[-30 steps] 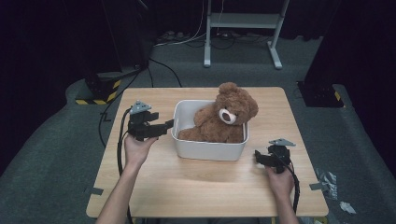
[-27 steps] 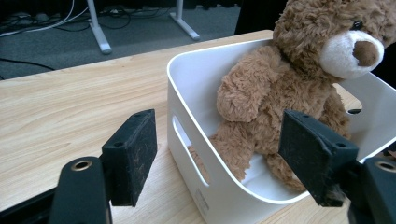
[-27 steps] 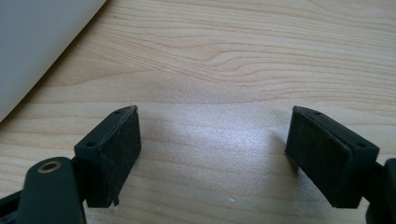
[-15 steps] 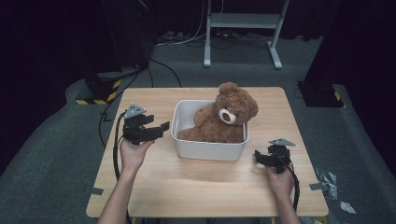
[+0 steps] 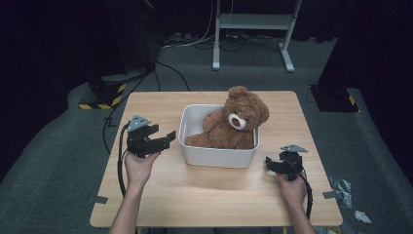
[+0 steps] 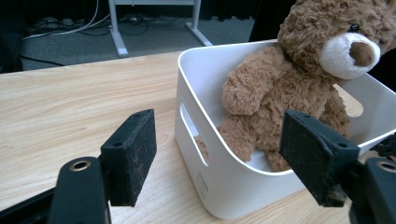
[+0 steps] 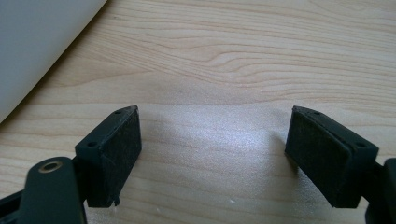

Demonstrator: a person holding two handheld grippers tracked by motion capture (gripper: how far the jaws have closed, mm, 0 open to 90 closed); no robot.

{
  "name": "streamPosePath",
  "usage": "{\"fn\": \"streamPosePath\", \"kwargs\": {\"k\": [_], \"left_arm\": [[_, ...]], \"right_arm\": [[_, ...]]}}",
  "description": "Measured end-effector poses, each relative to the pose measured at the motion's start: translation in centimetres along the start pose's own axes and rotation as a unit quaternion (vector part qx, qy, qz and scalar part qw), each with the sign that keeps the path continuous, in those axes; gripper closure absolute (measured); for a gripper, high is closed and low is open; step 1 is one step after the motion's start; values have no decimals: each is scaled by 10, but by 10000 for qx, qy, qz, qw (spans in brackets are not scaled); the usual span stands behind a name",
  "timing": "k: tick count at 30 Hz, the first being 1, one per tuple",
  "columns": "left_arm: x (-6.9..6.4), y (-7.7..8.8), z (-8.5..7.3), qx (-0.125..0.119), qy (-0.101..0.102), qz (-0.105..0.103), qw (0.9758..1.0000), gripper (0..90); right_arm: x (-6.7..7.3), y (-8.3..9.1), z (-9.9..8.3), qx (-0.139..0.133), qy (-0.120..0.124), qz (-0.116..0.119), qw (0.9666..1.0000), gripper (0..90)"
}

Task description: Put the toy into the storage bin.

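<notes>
In the high view, a brown teddy bear [image 5: 234, 126] is sitting in a white bin [image 5: 216, 156] at the centre of the wooden surface [image 5: 204, 195]. The left gripper [image 5: 163, 140] is hovering just left of the bin, its jaws standing open and empty, pointing toward the bin's wall. At lower right, the right gripper [image 5: 269, 165] is resting near the bin's corner, jaws spread apart over bare wood, gripping nothing.
</notes>
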State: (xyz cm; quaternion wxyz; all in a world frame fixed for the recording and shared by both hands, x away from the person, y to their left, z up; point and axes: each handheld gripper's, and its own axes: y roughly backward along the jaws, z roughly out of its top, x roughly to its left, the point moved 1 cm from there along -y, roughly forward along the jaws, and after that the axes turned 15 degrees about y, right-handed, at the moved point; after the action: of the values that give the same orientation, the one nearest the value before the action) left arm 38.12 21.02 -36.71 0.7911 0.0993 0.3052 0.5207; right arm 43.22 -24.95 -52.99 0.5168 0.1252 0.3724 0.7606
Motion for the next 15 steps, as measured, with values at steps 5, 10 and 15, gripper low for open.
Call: {"fn": "streamPosePath", "kwargs": {"k": [5,10,15], "left_arm": [[6,2,-5,-29,49,55,10000,273],[16,3,-9,-25,125,148,9998,273],[24,4,-12,1,142,298,9995,274]], "right_arm": [[0,0,0,-4,-10,-3,10000,180],[0,0,0,-2,-15,-9,10000,180],[0,0,0,-1,-18,-11,10000,181]]}}
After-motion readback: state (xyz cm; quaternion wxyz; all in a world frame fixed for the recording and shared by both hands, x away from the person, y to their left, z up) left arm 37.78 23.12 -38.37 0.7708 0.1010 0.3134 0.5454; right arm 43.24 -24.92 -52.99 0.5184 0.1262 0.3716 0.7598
